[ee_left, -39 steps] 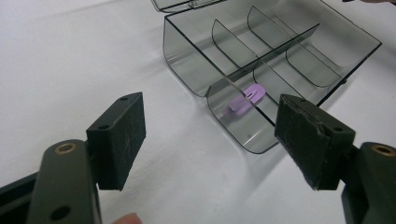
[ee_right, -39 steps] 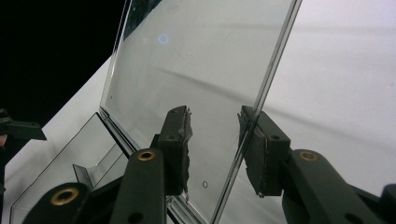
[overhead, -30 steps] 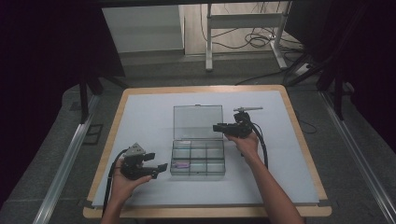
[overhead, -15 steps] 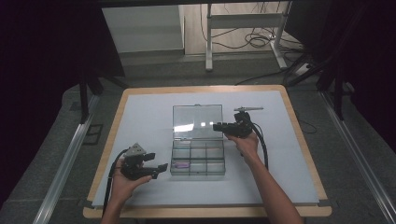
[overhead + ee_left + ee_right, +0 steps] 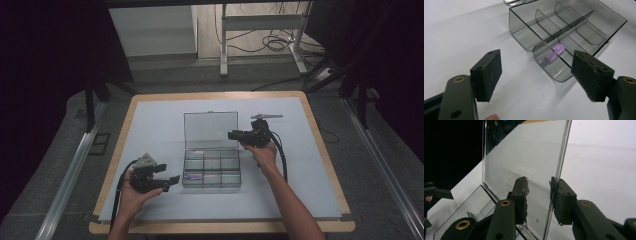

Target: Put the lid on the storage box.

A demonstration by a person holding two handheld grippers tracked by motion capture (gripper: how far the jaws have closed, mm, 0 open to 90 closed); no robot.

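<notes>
**Clear box open on the mat, lid edge between the right jaws**

Nearest the person, the left gripper (image 5: 167,181) sits low over the front left of the white mat (image 5: 150,125), its jaws spread wide with nothing between them. In the left gripper view the two pads (image 5: 487,73) frame bare mat, and the clear compartment box (image 5: 212,170) lies just beyond, its near corner close to the right-hand pad but apart from it. A purple clip (image 5: 554,52) lies flat in the box's front left compartment as seen from above, against a divider. Bare mat runs to the left of the box and in front of it.

Farther on, the box's lid (image 5: 210,129) stands raised from the hinge at the back edge of the box, nearly upright. The right gripper (image 5: 234,135) reaches in from the right at the lid's right side. In the right gripper view the lid's free edge (image 5: 560,165) runs up between the jaws: one pad (image 5: 555,195) lies against or just beside that edge, while the other pad stands off the pane with a gap, so the jaws straddle the edge, not pinching it.

Beyond the right hand (image 5: 261,154), a thin grey tool (image 5: 266,116) lies on the mat near the lid's top corner. The wooden table rim (image 5: 215,95) borders the mat at the far side.
</notes>
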